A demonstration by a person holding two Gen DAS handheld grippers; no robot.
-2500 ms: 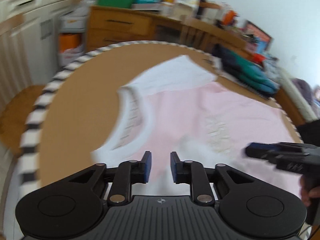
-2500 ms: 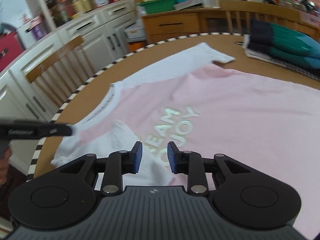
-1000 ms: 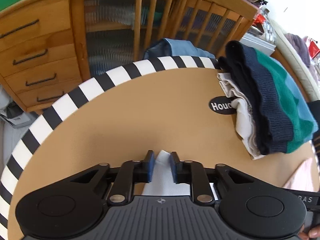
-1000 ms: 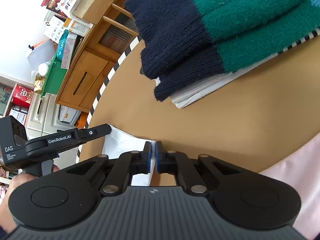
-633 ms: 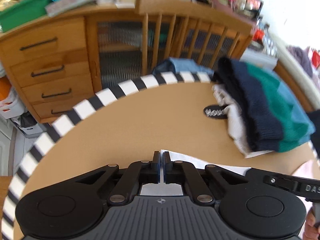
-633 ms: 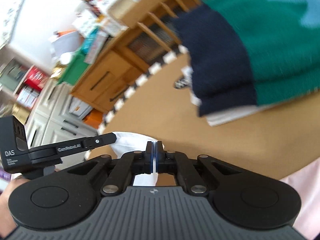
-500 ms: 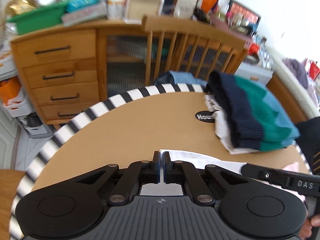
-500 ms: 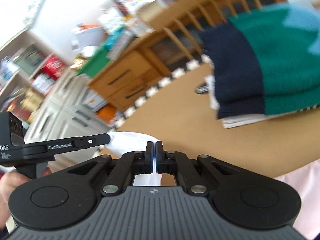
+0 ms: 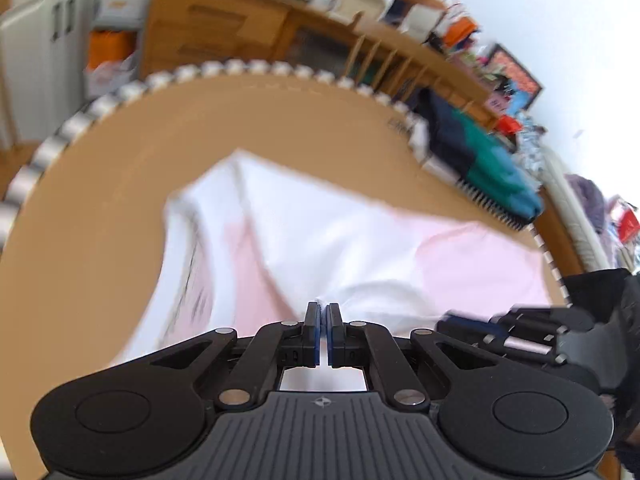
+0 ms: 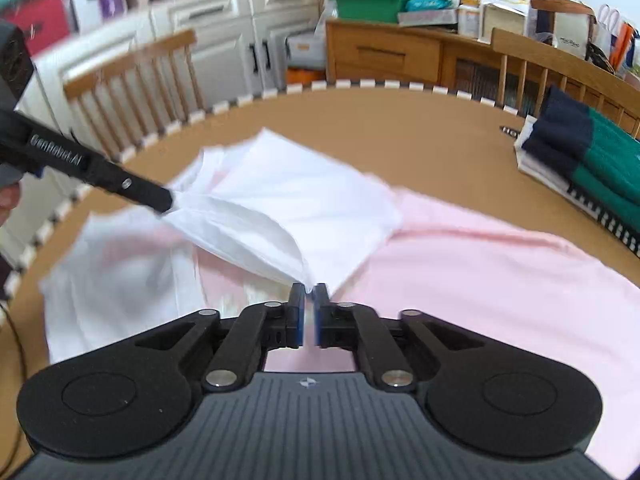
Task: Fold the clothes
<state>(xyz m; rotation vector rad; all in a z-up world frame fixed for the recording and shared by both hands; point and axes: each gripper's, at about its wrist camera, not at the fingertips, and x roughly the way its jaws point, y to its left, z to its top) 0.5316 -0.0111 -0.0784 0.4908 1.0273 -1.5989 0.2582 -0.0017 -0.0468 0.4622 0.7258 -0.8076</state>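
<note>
Place: a lived-in home dining room
Furniture: round table [image 10: 420, 136], spindle-back wooden chairs [image 10: 132, 88], wooden sideboard [image 10: 384, 52], white cupboards [image 10: 224, 40]
Clutter: boxes, bags, a green tub [image 10: 368, 6]

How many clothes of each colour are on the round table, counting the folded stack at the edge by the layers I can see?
Pink and white T-shirt: 1
Navy, green and blue knit sweater: 1
White folded garment under the sweater: 1
Total: 3
</note>
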